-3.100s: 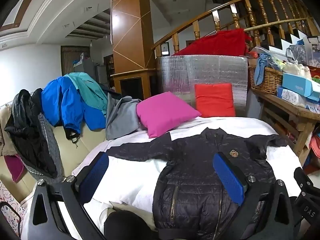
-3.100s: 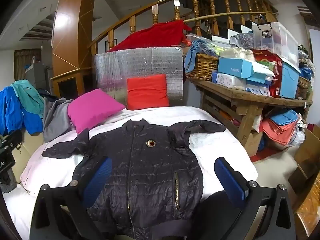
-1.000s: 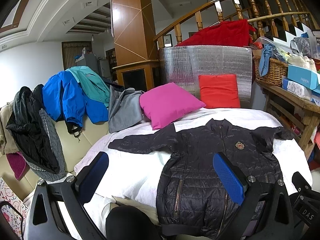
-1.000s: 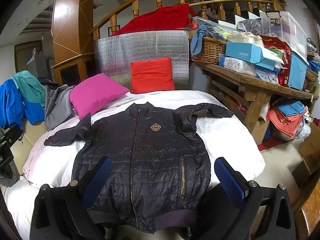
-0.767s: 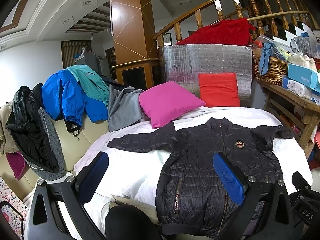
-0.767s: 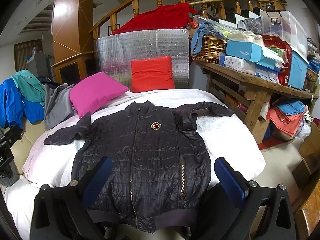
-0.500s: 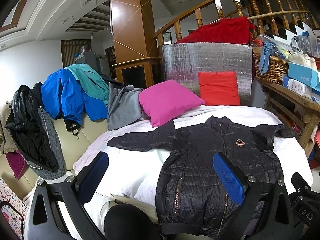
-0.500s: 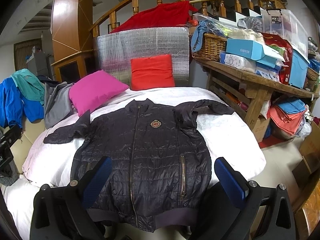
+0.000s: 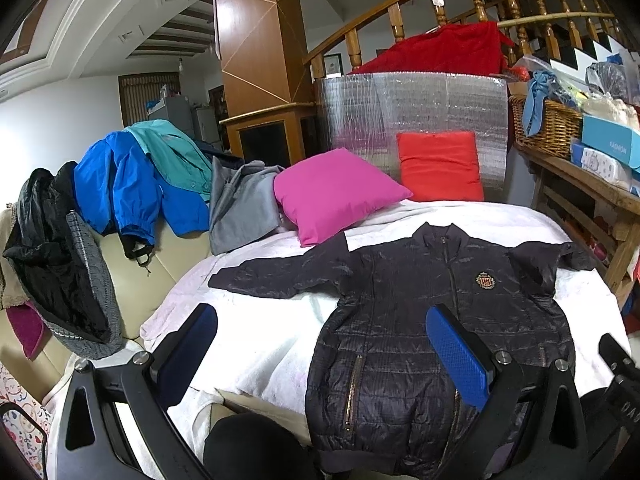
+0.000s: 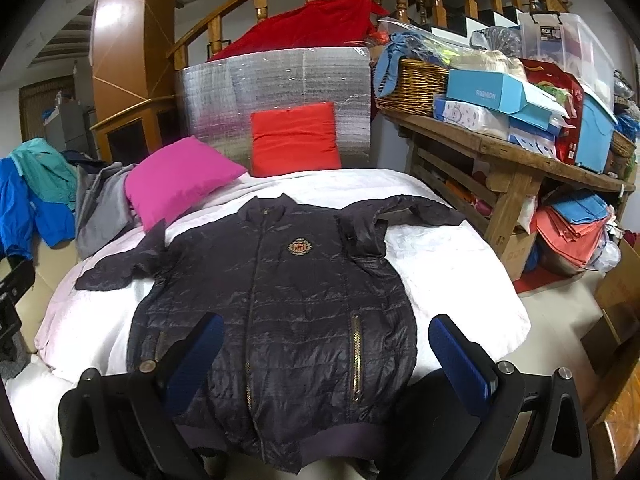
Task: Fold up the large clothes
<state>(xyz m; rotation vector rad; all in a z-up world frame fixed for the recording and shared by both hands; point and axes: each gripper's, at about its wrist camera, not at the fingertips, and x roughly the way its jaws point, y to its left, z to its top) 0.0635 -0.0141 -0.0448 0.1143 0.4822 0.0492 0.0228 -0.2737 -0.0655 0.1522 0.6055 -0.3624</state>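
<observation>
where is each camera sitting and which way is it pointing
Left wrist: on the left tool, looking forward over the white bed at the black jacket to its right; its two blue-padded fingers show.
Right wrist: on the right tool, facing the jacket head-on, wooden shelf to the right; its own fingers show.
Shared: jacket, pink pillow, red pillow, both tools open.

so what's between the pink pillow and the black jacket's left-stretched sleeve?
Nothing lies between them. In the left wrist view the pink pillow sits just behind the black jacket, and only a narrow strip of white bedcover shows between them.
</observation>
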